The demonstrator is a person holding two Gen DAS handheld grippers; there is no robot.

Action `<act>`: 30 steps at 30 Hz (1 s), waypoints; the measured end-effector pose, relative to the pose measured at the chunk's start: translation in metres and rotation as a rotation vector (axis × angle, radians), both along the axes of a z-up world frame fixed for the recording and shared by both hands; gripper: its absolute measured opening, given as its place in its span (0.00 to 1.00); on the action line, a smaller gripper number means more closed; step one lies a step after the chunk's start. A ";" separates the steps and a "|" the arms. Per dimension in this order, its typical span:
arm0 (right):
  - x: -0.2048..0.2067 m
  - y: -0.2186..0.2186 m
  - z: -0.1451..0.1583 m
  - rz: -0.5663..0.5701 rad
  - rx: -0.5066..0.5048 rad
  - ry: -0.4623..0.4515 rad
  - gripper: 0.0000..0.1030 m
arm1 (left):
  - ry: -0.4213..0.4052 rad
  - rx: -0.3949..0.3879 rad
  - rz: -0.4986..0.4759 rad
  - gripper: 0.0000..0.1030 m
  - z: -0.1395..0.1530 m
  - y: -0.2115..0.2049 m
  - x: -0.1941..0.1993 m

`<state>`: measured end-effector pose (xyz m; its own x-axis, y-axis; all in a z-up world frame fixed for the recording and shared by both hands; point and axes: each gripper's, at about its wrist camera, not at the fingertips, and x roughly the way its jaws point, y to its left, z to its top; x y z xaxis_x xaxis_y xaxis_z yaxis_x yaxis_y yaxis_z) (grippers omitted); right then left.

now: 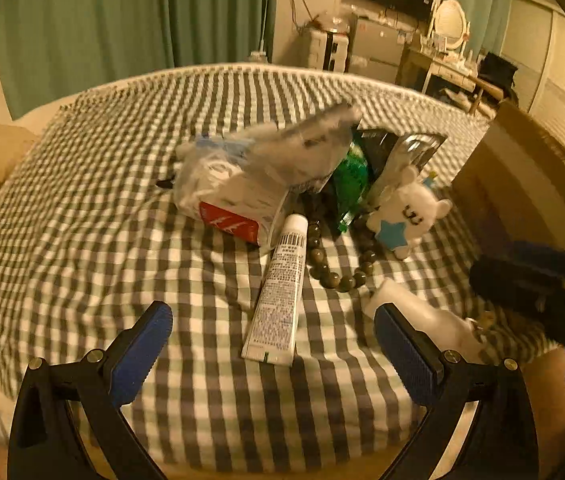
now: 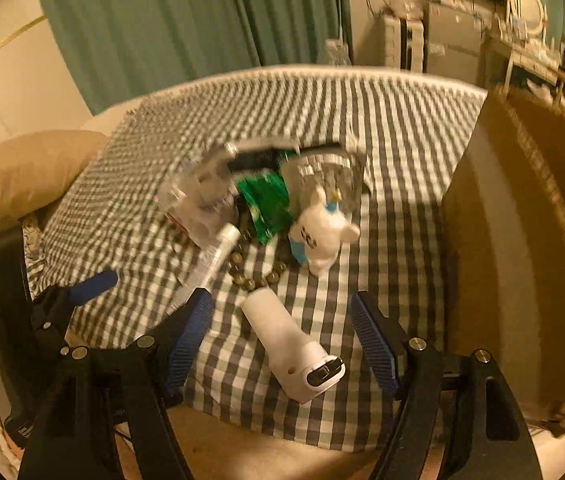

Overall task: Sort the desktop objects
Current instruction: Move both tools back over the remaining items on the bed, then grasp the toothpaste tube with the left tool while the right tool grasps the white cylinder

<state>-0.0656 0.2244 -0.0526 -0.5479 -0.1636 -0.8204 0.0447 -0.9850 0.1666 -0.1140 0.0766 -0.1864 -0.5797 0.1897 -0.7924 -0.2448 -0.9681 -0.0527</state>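
The white tube point(image 1: 278, 292) lies on the checked cloth point(image 1: 82, 248) with its long axis running near to far, cap at the far end beside the bead bracelet point(image 1: 338, 276). The white handheld device point(image 2: 290, 344) lies slanting, its flat head nearer and to the right. Further off sits a heap of packets point(image 1: 250, 184) and a white plush toy point(image 1: 406, 212). A cardboard box point(image 2: 514, 240) stands at the right edge. Both the left gripper point(image 1: 274, 352) and the right gripper point(image 2: 282, 332) hang with jaws apart, empty. Green curtains point(image 1: 122, 12) hang behind.

Matt checked cloth point(image 1: 162, 264) — glossy plastic tube point(image 1: 280, 292), plush bear point(image 1: 406, 210), polished beads point(image 1: 346, 280)
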 end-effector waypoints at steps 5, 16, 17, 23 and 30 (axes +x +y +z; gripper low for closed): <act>-0.018 -0.003 -0.026 0.014 -0.005 -0.106 0.69 | -0.048 -0.025 -0.004 1.00 -0.025 0.007 -0.018; -0.036 0.003 -0.071 -0.002 -0.041 -0.279 0.69 | -0.046 -0.049 -0.054 0.53 -0.046 0.019 -0.031; -0.037 0.003 -0.076 -0.003 -0.048 -0.298 0.69 | -0.042 -0.041 -0.048 0.48 -0.044 0.016 -0.031; -0.039 -0.025 -0.098 0.071 0.082 -0.369 0.70 | -0.047 0.009 -0.043 0.32 -0.038 0.009 -0.026; -0.033 -0.019 -0.097 0.040 0.051 -0.347 0.47 | 0.011 0.049 -0.055 0.18 -0.018 -0.003 -0.017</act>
<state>-0.0985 0.2051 -0.1493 -0.2291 -0.1333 -0.9642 0.0330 -0.9911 0.1292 -0.1312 0.0732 -0.2049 -0.5761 0.2604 -0.7748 -0.2988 -0.9494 -0.0969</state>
